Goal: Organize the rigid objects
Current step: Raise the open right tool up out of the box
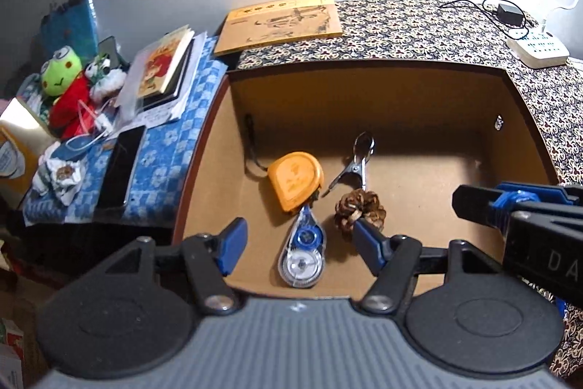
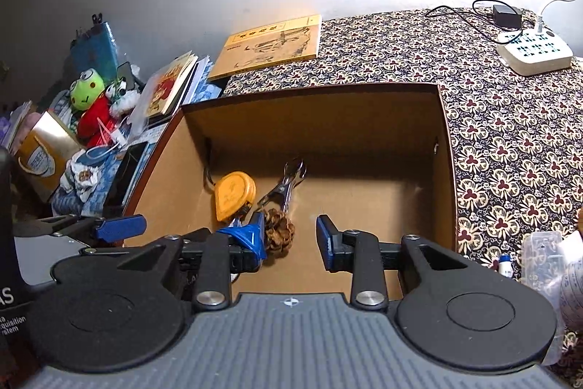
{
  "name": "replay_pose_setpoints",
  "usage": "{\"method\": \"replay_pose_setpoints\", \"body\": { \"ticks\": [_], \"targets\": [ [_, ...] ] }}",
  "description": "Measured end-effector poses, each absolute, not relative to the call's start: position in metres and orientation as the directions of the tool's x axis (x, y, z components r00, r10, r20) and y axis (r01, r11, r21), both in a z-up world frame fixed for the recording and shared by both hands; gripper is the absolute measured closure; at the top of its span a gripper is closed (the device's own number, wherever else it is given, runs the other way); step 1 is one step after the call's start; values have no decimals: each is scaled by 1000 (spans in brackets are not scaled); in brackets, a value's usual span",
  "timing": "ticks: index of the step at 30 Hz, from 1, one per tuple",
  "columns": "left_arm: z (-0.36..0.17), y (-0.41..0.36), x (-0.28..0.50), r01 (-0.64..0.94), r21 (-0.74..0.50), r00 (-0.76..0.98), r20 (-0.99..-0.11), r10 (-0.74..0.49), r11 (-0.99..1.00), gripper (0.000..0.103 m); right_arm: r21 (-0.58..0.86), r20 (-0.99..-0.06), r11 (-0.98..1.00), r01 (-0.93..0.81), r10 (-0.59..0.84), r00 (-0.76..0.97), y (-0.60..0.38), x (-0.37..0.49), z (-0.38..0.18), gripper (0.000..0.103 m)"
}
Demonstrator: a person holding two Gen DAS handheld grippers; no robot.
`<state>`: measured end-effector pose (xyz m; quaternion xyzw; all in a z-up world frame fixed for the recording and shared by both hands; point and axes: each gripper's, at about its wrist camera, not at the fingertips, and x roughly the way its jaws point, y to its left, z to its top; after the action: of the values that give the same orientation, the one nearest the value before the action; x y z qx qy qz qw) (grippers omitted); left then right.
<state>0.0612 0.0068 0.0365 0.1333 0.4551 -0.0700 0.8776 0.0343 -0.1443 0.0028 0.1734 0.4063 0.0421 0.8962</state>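
The cardboard box (image 1: 364, 86) sits just ahead of both your grippers. Your left gripper (image 1: 297, 243) hangs with jaws spread wide and empty over the near-left floor, the correction tape (image 1: 302, 250) lying between its fingers, the pine cone (image 1: 359, 206) at its right fingertip, the orange tape measure (image 1: 295, 179) and metal clip (image 1: 351, 166) just beyond. Your right gripper (image 2: 291, 239) is likewise spread, holding nothing.

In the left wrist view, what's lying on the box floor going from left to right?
Orange tape measure → correction tape dispenser → pine cone. The metal clip overlaps the cone's span, so I leave it unplaced.
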Motion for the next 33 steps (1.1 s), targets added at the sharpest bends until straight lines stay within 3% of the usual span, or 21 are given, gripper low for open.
{"method": "replay_pose_setpoints", "body": {
  "ticks": [22,33],
  "targets": [
    [45,0,4,98,207,578,-808,114,974,33,366,-710,926,-90,341,616,-150,-5,8,88],
    [32,-2,-11,46,203,510,-847,151,978,33,398,-725,906,-144,406,556,-155,-16,0,88]
  ]
}}
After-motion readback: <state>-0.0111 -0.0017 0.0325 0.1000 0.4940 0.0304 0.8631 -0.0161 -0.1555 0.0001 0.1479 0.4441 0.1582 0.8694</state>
